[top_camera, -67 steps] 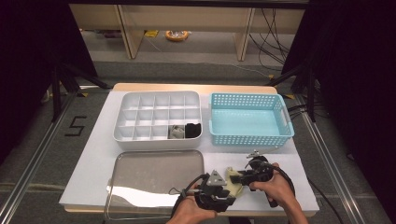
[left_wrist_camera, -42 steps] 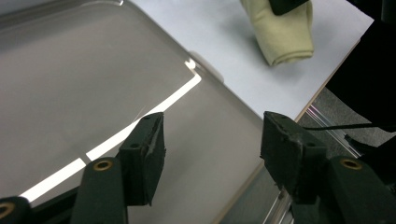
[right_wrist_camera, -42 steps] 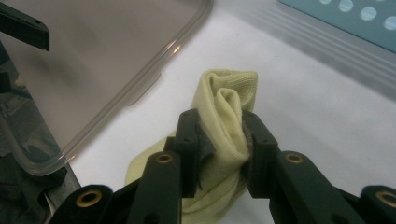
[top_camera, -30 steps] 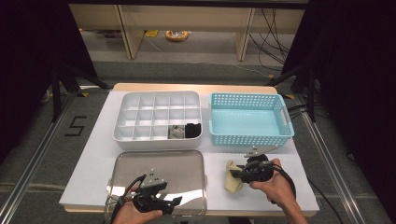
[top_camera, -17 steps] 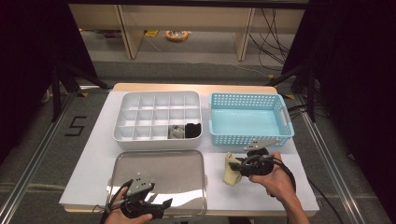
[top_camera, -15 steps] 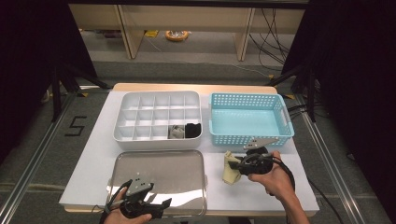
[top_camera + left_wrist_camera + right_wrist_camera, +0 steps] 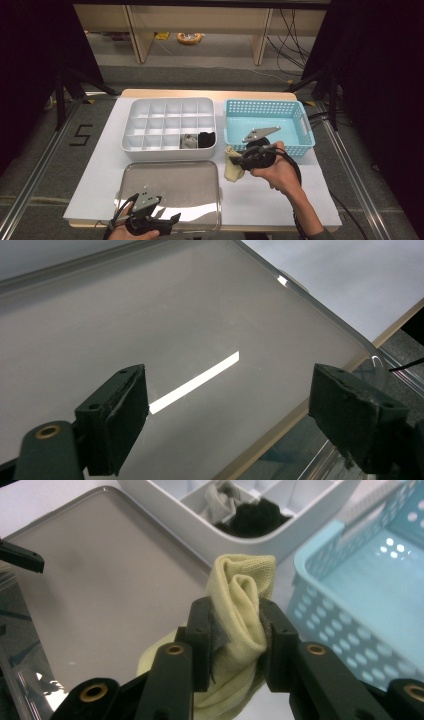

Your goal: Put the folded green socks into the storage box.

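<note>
A rolled pale yellow sock (image 7: 245,580) is pinched between the jaws of my right gripper (image 7: 235,630), which is shut on it. In the high view that right gripper (image 7: 240,161) holds the yellow sock (image 7: 232,170) above the white mat, just in front of the gap between the white compartment box (image 7: 150,142) and the blue basket (image 7: 300,142). My left gripper (image 7: 167,224) is open at the table's front edge, over the near part of the shiny flat tray (image 7: 170,185). The left gripper (image 7: 235,425) has nothing between its jaws, only the shiny tray (image 7: 150,330) beneath.
A grey sock (image 7: 189,141) and a black sock (image 7: 206,139) fill two front-right compartments of the white box. The grey sock (image 7: 220,502) and black sock (image 7: 255,515) lie just beyond the held one. The blue basket (image 7: 350,605) holds nothing. Floor and shelving lie beyond the table.
My left gripper let go near the right hand, swung left over the shiny tray and dropped to the front edge. The right gripper carried the yellow sock up and back toward the box and basket.
</note>
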Demonstrator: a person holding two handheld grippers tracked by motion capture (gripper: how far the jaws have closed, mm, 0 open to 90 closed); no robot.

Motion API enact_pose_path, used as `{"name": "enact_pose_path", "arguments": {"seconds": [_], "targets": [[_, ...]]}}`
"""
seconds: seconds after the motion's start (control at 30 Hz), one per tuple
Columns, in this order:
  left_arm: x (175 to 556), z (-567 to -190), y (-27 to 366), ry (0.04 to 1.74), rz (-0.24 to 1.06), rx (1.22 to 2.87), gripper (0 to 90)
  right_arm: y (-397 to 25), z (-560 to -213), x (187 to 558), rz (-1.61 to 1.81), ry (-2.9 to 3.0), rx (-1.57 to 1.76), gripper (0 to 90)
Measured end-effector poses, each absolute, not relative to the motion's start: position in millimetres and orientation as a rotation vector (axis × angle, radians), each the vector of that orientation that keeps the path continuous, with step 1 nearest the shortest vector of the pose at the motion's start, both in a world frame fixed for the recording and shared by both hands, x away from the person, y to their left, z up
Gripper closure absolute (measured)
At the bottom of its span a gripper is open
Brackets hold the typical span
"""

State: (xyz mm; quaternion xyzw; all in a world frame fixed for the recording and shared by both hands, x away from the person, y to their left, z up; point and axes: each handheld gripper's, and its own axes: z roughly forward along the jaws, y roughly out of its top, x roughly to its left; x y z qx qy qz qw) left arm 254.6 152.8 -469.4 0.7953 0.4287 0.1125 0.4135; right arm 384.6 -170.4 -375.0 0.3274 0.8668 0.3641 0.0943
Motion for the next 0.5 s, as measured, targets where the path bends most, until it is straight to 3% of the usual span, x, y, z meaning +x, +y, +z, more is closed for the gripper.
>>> {"name": "enact_pose_path", "arguments": {"seconds": [0.5], "targets": [[253.5, -468.4, 152.4, 1.062, 0.286, 1.997, 16.0, -124.8, -350.7, 417.3, 1.071, 2.585, 0.901, 71.0]]}}
